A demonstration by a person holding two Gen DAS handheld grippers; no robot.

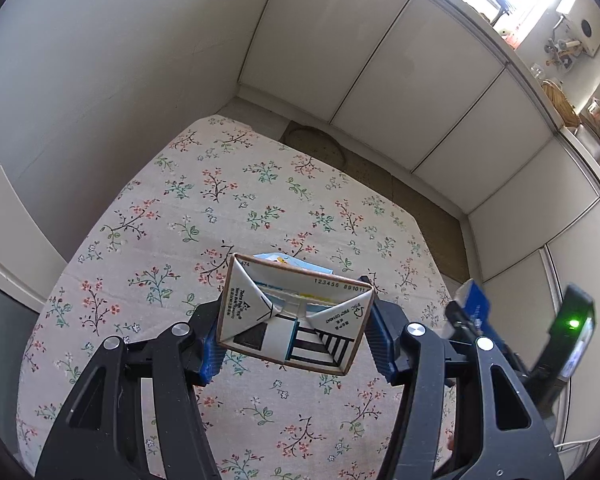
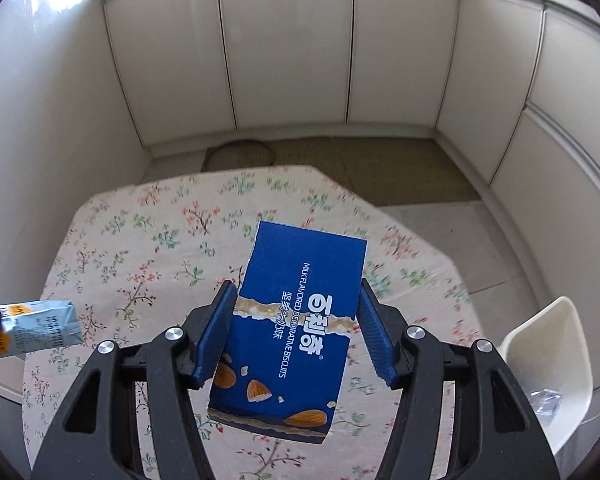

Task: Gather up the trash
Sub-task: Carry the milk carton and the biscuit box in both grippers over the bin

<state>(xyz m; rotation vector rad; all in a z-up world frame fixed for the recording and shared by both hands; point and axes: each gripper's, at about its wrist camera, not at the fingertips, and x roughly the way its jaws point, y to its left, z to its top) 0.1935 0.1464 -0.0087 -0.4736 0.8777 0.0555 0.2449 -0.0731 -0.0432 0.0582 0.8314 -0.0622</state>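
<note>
My left gripper [image 1: 294, 332] is shut on a small drink carton [image 1: 294, 320], its folded bottom facing the camera, held above the floral tablecloth [image 1: 180, 220]. The carton also shows at the left edge of the right wrist view [image 2: 36, 326]. My right gripper [image 2: 296, 328] is shut on a blue biscuit box [image 2: 296, 320] with almond pictures, held above the table [image 2: 140, 240]. The box and right gripper show at the right of the left wrist view [image 1: 474, 304].
A white bin [image 2: 556, 360] with a crumpled clear wrapper [image 2: 546, 400] inside stands beside the table at lower right. White cabinet doors [image 2: 288, 52] line the wall. A brown mat [image 2: 380, 168] lies on the floor beyond the table.
</note>
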